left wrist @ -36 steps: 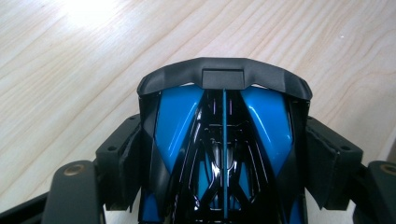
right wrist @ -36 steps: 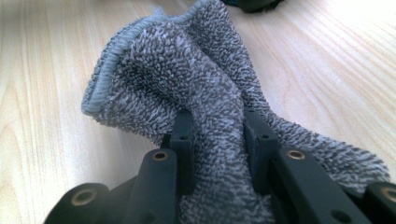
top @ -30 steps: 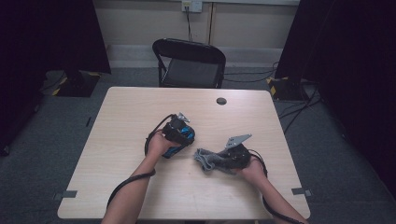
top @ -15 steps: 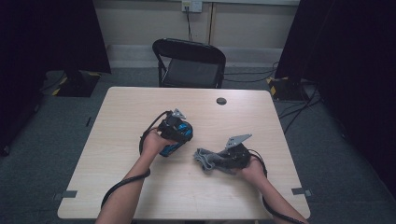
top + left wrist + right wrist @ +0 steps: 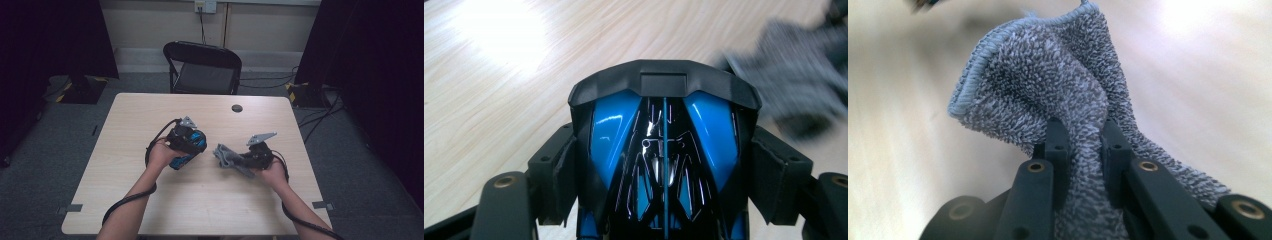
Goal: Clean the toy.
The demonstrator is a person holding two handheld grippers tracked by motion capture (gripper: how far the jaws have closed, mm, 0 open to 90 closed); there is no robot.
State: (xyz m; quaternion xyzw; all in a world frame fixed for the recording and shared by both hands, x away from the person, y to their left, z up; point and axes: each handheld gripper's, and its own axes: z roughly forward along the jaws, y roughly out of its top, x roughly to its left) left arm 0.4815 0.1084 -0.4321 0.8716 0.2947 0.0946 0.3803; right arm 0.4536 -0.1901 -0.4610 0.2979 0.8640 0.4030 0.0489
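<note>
Grey cloth (image 5: 1058, 95) now pinched by just-closed right fingers (image 5: 1083, 145); left fingers (image 5: 664, 170) still clamp blue-black toy (image 5: 664, 145), lifted.

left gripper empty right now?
No, in the left gripper view the left gripper has its pads clamped on a glossy blue-and-black object.

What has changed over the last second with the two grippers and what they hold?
The right gripper has just closed tight on the grey cloth. The left gripper, clamped on the blue and black object, rose slightly. The cloth and object stay near mid-table.
</note>
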